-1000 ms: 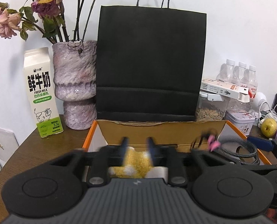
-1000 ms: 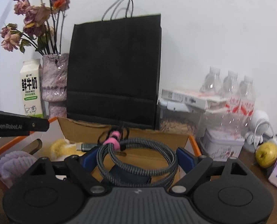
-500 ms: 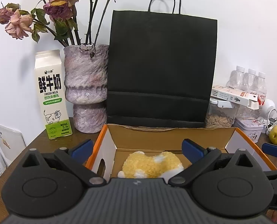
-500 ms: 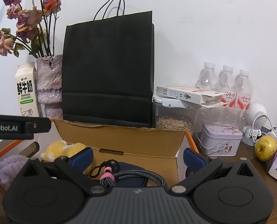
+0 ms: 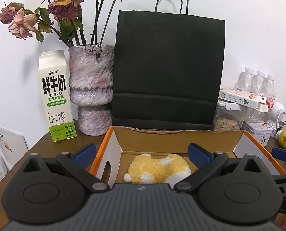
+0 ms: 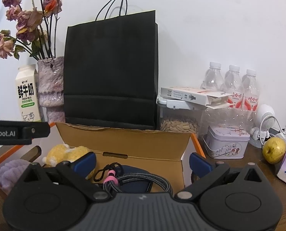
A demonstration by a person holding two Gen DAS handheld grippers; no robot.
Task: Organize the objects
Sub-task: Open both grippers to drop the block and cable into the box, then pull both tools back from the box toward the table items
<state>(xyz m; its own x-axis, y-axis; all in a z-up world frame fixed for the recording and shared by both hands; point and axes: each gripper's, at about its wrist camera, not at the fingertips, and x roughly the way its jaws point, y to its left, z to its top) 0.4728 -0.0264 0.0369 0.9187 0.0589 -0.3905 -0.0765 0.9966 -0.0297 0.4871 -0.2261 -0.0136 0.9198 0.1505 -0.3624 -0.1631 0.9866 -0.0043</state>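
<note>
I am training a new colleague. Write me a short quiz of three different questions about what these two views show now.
1. True or false: the yellow plush toy lies inside the cardboard box.
2. Which stands directly behind the box? A) milk carton B) black paper bag C) yellow pear
3. Fill in: the coiled cable carries a tie of ____ colour.

Key
1. True.
2. B.
3. Pink. Both the left claw and the right claw are open and hold nothing.

Wooden table, cardboard box, milk carton
</note>
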